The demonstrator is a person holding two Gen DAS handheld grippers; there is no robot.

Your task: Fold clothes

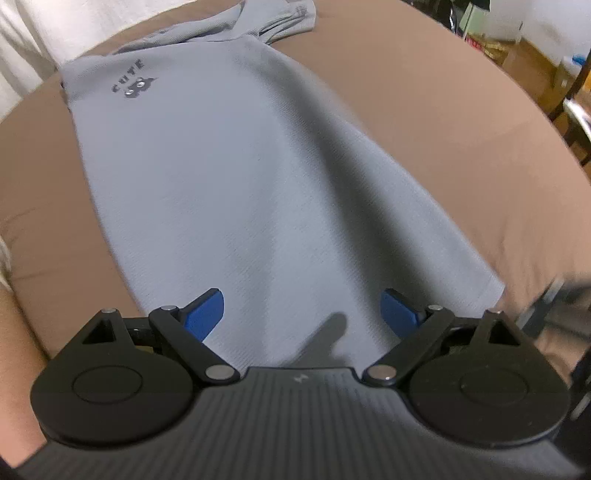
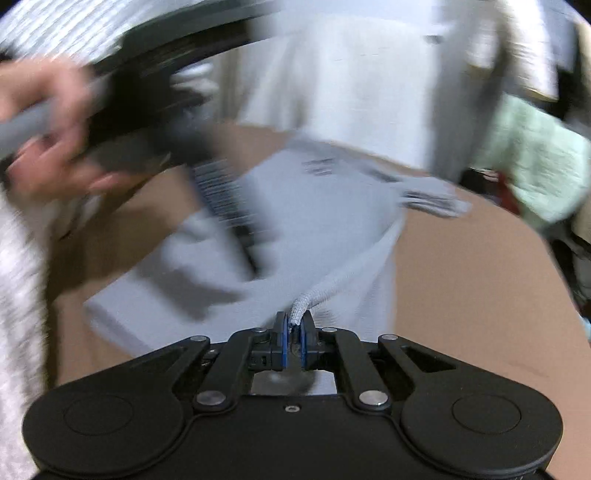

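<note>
Garment: grey T-shirt [image 1: 236,177] spread on the brown-covered surface [image 1: 443,122], hem end toward the left wrist camera, collar end far.
Surface type: bed or bench, cannot tell under the brown cover.
Done so far: one long side apparently turned in already, judging by the narrow, straight-edged shape in the left wrist view; far sleeve [image 1: 284,18] bunched loose by the collar.
In hand: hem corner gathered into a ridge of cloth and lifted off the surface, likely the start of the next fold.
Left to do: carry that edge across or up toward the collar, tuck in the sleeve, fold down to a compact packet.
Left gripper [image 1: 303,314]: jaws spread wide, hovering over the hem end, nothing between the blue pads [image 1: 207,314].
Right gripper [image 2: 294,328]: jaws pressed together, pinching the shirt's edge.
Person: a hand [image 2: 48,129] on the other gripper's handle, heavily blurred.
Writing: "CUTE" [image 1: 127,75] in dark arched letters on the chest, above a small dark cartoon figure.
Other labels: a faint mark on the left gripper body, unreadable.
Background: pale green cloth [image 2: 535,158] at right, not part of the fold.
</note>
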